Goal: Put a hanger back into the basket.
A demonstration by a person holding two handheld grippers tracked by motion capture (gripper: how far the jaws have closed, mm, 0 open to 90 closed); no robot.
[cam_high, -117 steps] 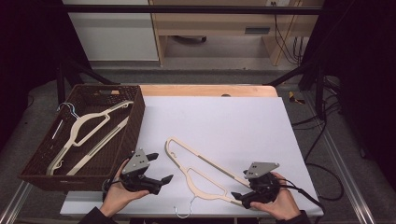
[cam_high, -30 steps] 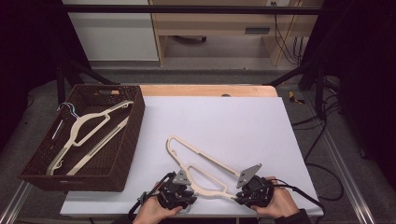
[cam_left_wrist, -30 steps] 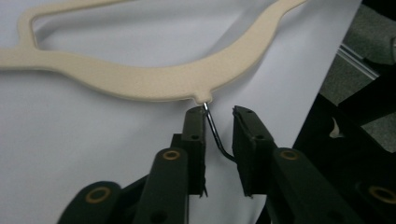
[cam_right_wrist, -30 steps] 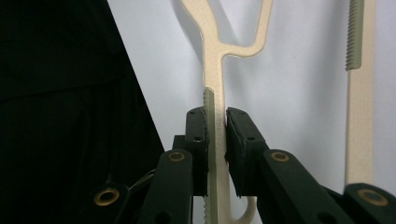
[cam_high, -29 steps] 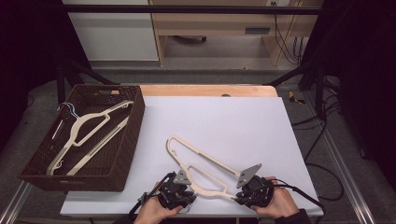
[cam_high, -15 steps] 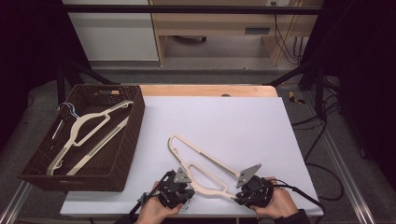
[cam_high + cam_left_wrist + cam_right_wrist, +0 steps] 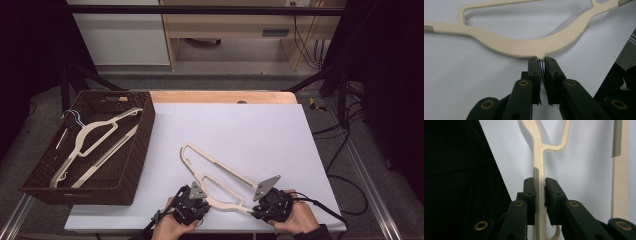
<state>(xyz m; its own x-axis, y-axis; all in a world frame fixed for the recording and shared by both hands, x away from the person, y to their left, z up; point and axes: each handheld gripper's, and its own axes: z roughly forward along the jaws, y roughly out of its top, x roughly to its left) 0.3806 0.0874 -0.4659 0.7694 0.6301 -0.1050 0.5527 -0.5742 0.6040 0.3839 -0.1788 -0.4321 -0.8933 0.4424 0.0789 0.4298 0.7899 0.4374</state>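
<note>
The cream hanger (image 7: 220, 177) you are working with lies near the front edge of the counter (image 7: 280, 135), on its white surface, running at a slant from its far-left end toward your right hand. Your left gripper (image 7: 191, 201) meets it at the middle of the curved top bar; in the left gripper view the jaws are pressed almost together on the thin metal hook (image 7: 541, 68) where it leaves the hanger (image 7: 524, 46), with only that sliver of metal between them. Your right gripper (image 7: 270, 204) holds the hanger's near-right arm; in the right gripper view its jaws pinch the narrow cream bar (image 7: 539, 192) from both sides, just along the grey ribbed strip (image 7: 535, 180), and the hanger's other straight bar (image 7: 620, 177) runs up the right of that view. Your hands (image 7: 172, 227) come in from the bottom edge, one behind each gripper, and a cable (image 7: 320, 206) trails off the right one. Well to the left sits a dark woven basket (image 7: 132, 165), touching the counter's left side, with a second cream hanger (image 7: 92, 137) lying slantwise inside it and its metal hook (image 7: 70, 116) at the far-left corner. Beyond the counter stands a wooden desk (image 7: 235, 25).
</note>
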